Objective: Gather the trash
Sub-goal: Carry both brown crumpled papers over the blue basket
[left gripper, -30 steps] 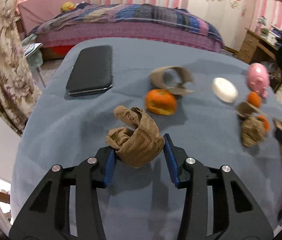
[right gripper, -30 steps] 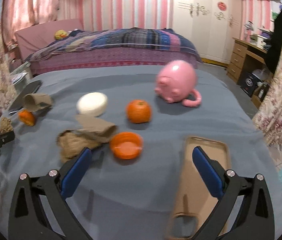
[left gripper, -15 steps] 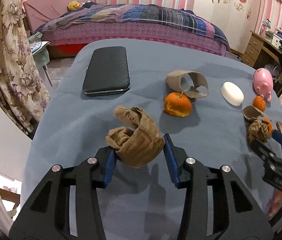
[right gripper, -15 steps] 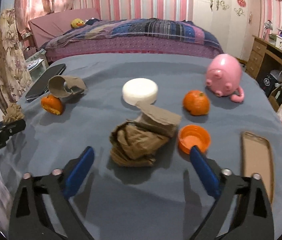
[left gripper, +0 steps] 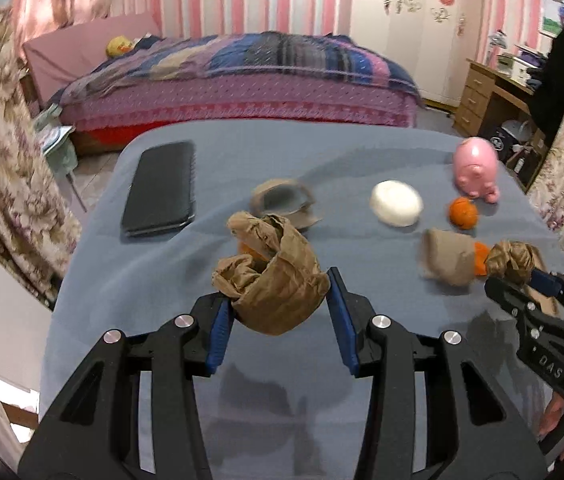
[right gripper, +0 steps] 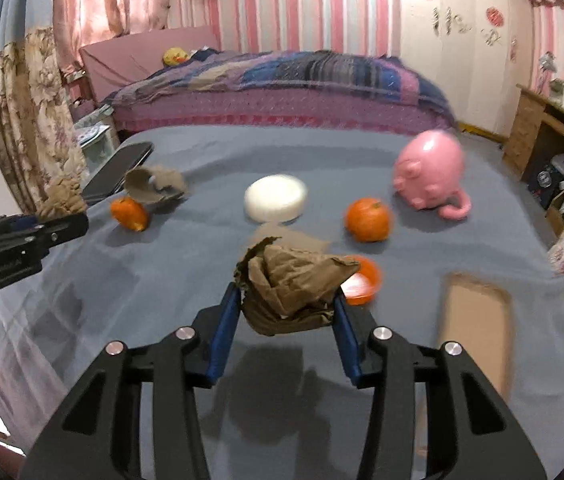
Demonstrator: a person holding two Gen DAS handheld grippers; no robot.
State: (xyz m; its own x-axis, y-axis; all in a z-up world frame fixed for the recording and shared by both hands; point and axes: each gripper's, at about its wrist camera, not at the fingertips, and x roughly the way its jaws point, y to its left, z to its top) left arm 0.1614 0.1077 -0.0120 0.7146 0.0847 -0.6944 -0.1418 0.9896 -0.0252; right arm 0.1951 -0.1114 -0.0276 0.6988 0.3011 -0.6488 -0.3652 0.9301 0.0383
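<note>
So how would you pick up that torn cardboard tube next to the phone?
Pinch the torn cardboard tube across its curved wall, coming down from above. It lies on its side with the open end showing and one edge ripped, so it looks soft enough to squash flat between the pads. The small orange sits close in front.

"DAS" on the right tongs

a second ago our right claw stood wide open over the desk; its jaws have just been closing and now pinch the crumpled brown paper wad at frame centre. our left claw has raised its own paper wad, now covering the orange.
</note>
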